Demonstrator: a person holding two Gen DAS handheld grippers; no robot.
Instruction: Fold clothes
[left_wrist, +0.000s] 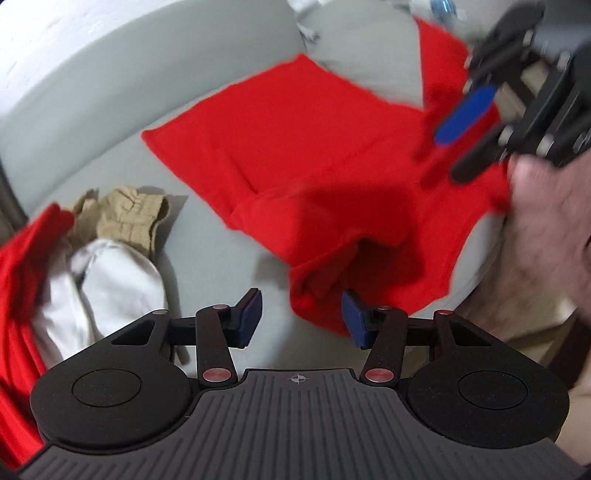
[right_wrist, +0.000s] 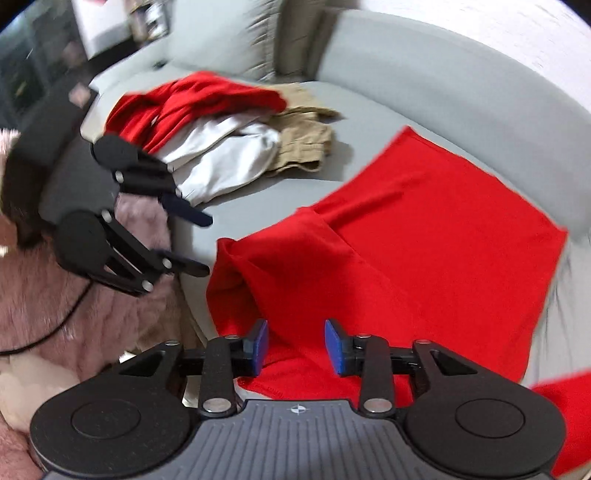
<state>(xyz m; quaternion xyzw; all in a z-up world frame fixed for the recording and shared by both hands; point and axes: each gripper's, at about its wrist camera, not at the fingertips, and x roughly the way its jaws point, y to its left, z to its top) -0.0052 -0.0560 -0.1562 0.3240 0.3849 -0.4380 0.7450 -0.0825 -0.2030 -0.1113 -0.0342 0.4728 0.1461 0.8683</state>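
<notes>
Right wrist view: I see a grey sofa (right_wrist: 424, 85) with a pink shaggy rug (right_wrist: 74, 314) at 8 o'clock.

I have the red garment (right_wrist: 424, 229) spread on the seat, its bunched hem just beyond my right gripper (right_wrist: 295, 345), jaws part open, nothing between them. My left gripper (left_wrist: 302, 317) is likewise part open and empty, the red cloth at 1 o'clock. A clothes pile (right_wrist: 229, 136) lies at 11 o'clock.
</notes>
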